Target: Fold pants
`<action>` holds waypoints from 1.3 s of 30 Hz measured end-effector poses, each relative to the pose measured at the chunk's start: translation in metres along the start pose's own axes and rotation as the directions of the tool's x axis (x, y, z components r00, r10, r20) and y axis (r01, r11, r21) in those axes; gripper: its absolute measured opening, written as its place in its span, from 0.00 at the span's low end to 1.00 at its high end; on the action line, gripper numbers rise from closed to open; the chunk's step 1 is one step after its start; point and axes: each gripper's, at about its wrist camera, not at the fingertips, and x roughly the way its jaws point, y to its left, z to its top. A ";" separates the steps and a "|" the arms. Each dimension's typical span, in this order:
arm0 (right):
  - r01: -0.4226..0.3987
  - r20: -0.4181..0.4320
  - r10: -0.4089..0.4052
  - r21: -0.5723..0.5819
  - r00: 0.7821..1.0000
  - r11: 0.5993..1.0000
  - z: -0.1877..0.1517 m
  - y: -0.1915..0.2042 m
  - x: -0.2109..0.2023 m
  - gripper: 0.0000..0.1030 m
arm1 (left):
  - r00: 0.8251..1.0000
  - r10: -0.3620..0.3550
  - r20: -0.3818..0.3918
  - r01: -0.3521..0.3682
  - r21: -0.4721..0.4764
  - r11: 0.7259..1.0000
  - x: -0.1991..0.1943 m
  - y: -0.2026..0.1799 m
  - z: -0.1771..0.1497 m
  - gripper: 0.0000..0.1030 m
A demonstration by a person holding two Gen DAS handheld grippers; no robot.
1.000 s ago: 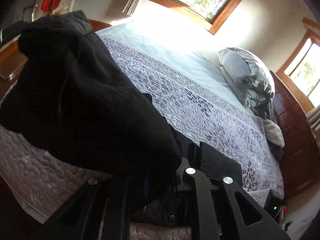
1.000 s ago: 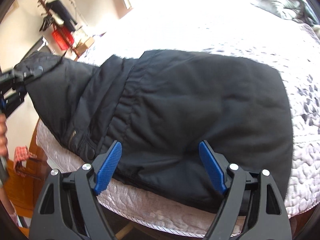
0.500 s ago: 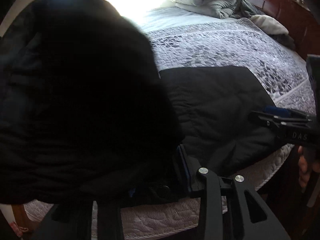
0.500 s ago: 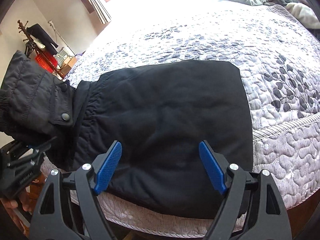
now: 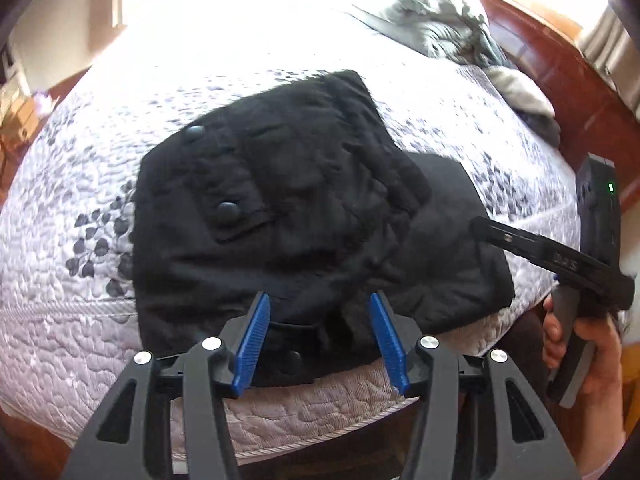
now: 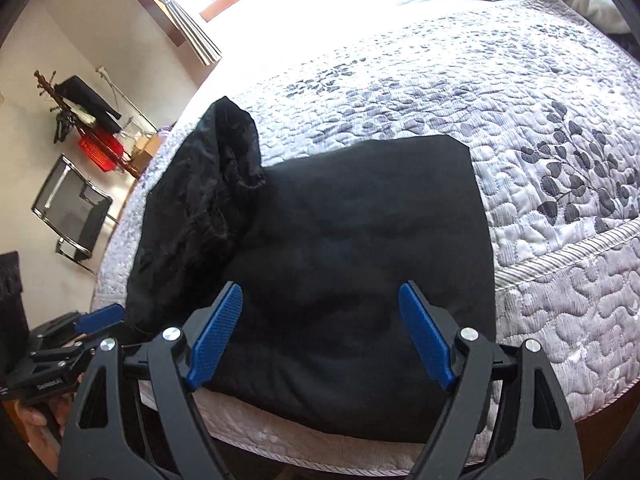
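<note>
Black pants [image 5: 300, 200] lie folded on the grey quilted bed [image 5: 60, 260], the waistband part with two snap buttons on top. My left gripper [image 5: 318, 300] hovers at their near edge, jaws opening, blue pads off the cloth. In the right wrist view the pants [image 6: 340, 240] form a flat rectangle with a rumpled layer on their left side. My right gripper [image 6: 320, 288] hangs over their near edge, jaws opening wide, nothing pinched. The right gripper [image 5: 480, 228] also reaches in from the right of the left wrist view, held by a hand [image 5: 580, 344]. The left gripper [image 6: 108, 316] shows at lower left.
Grey pillows and bedding [image 5: 440, 20] are piled at the head of the bed against a wooden frame [image 5: 560, 80]. Beyond the bed's left side stand a metal chair [image 6: 72, 212] and a coat rack with a red basket [image 6: 96, 148]. The bed's near edge runs just below both grippers.
My left gripper has let go of the raised upper part of the pants, which now lies folded over the rest. Its jaws have opened. The right gripper's jaws have widened a little.
</note>
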 end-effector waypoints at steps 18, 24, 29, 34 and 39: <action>0.081 -0.161 -0.114 -0.197 0.980 0.977 0.045 0.079 0.080 0.85 | 0.978 0.205 -0.026 -0.206 -0.222 0.953 0.051 0.054 0.036 0.65; 0.065 -0.185 -0.100 -0.187 0.978 0.980 0.052 0.082 0.093 0.82 | 0.972 0.235 -0.032 -0.237 -0.195 0.952 0.060 0.057 0.037 0.73; 0.046 -0.178 -0.089 -0.232 0.980 0.972 0.055 0.091 0.100 0.50 | 0.975 0.220 -0.036 -0.223 -0.226 0.948 0.059 0.063 0.035 0.73; 0.028 -0.127 -0.070 -0.303 0.989 0.953 0.054 0.103 0.071 0.23 | 0.973 0.228 -0.028 -0.227 -0.258 0.939 0.049 0.070 0.034 0.72; -0.047 -0.074 0.026 -0.309 0.997 0.950 0.055 0.112 0.017 0.21 | 0.977 0.212 0.004 -0.203 -0.284 0.937 0.029 0.069 0.034 0.72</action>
